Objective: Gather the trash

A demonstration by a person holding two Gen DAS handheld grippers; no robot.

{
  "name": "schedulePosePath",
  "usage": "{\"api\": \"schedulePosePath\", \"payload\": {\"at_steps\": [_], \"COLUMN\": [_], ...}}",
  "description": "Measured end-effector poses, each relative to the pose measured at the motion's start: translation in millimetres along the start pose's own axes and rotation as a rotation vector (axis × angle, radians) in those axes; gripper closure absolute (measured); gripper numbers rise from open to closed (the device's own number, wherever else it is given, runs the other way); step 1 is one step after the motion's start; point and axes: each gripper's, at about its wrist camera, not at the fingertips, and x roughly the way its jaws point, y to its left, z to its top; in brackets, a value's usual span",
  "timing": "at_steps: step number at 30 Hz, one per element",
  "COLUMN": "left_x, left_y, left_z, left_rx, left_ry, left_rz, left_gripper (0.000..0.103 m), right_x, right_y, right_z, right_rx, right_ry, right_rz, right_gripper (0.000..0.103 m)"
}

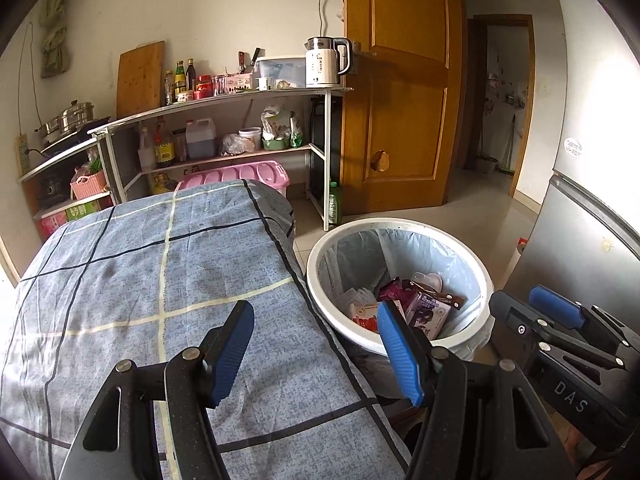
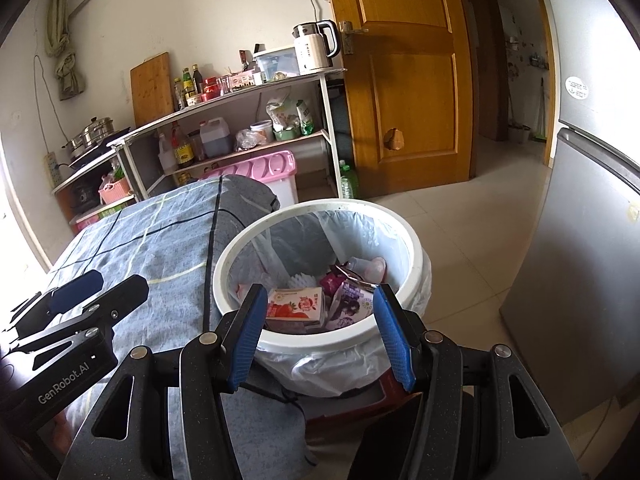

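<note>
Trash (image 2: 304,304) sits bagged in the white bin (image 2: 320,206) beside the cloth-covered table (image 1: 160,280); left gripper (image 1: 316,352) and right gripper (image 2: 320,336) hover half-open, empty; looks nearly done; next probably gathering the liner (image 2: 320,372).

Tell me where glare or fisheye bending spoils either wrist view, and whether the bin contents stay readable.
Left wrist: window glare washes the left edge, the door bows at the rim, the trash bin is sharp. Right wrist: glare at the left edge, the fridge curves strongly, the strawberry carton reads clearly.
</note>
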Motion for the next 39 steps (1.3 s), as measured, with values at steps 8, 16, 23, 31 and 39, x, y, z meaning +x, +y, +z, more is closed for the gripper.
{"api": "schedulePosePath", "payload": {"at_steps": [8,16,23,31,39], "left_x": [0.0,1.0,1.3,0.2,-0.1], "left_y": [2.5,1.9,1.5,1.3,2.0], "left_z": [-1.5,-1.5,-1.8,-2.6,-3.0], "left_rx": [-0.005,-0.003,-0.003,0.000,-0.001], "left_ry": [0.008,0.009,0.009,0.008,0.009], "left_rz": [-0.006,-0.008,-0.005,-0.001,-0.002], "left_gripper": [0.039,0.039,0.039,0.039,0.039], "right_x": [-1.5,-2.8,-2.5,-3.9,-4.3], "right_y": [3.0,5.2,6.0,3.7,3.1], "right_z": [-0.2,-1.1,-1.8,-1.3,-1.0], "right_rx": [-0.003,-0.014,-0.017,-0.013,-0.011], "right_ry": [-0.001,-0.006,-0.004,-0.008,-0.012], "right_rz": [0.002,-0.009,-0.011,-0.013,-0.011], "right_gripper": [0.047,0.047,0.047,0.047,0.047]}}
